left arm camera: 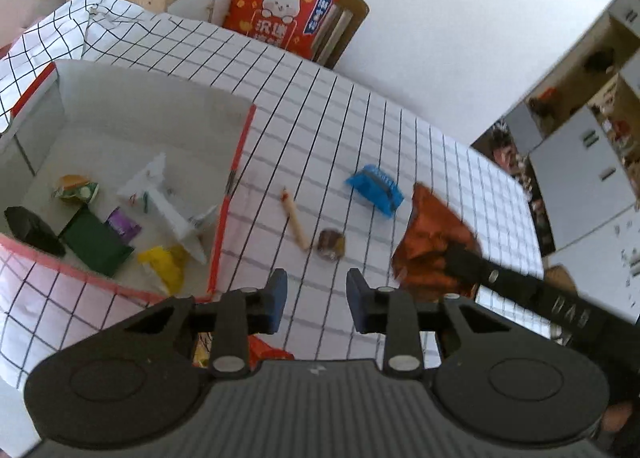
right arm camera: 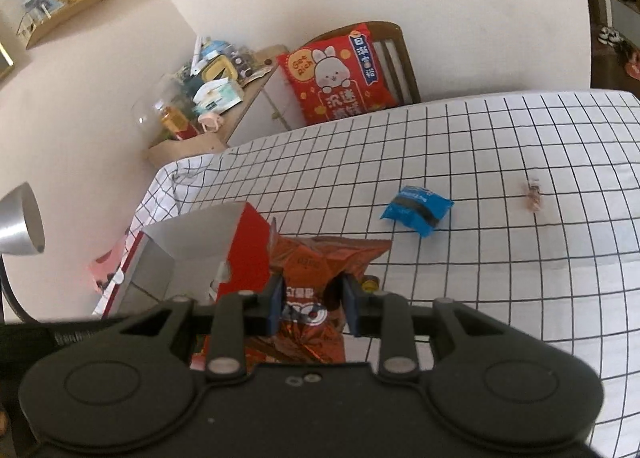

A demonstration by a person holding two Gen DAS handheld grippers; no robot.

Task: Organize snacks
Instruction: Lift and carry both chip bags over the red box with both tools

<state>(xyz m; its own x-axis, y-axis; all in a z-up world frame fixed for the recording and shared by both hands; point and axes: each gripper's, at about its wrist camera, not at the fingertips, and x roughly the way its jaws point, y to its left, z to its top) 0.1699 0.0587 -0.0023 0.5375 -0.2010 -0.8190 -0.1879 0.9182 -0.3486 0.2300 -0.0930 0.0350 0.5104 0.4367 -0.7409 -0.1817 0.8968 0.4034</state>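
Note:
A white box with red edges (left arm camera: pixel 236 161) stands on the checked tablecloth and holds several small snack packets. My left gripper (left arm camera: pixel 316 298) hovers just right of the box, open, with nothing between its blue pads. Beyond it on the cloth lie a thin stick snack (left arm camera: pixel 295 223), a round brown sweet (left arm camera: pixel 331 244) and a blue packet (left arm camera: pixel 376 189). My right gripper (right arm camera: pixel 314 306) is shut on a crinkled orange-red snack bag (right arm camera: pixel 320 262), held up off the cloth beside the box (right arm camera: pixel 244 254). The same bag (left arm camera: pixel 432 242) shows at the right in the left wrist view.
The blue packet (right arm camera: pixel 416 209) and a small wrapped sweet (right arm camera: pixel 533 193) lie further out on the cloth. A red rabbit cushion (right arm camera: pixel 340 77) sits on a wooden chair behind the table. A cluttered sideboard (right arm camera: pixel 208 97) and a lamp shade (right arm camera: pixel 22 221) stand at the left. Another orange packet (left arm camera: pixel 266 350) shows under my left gripper.

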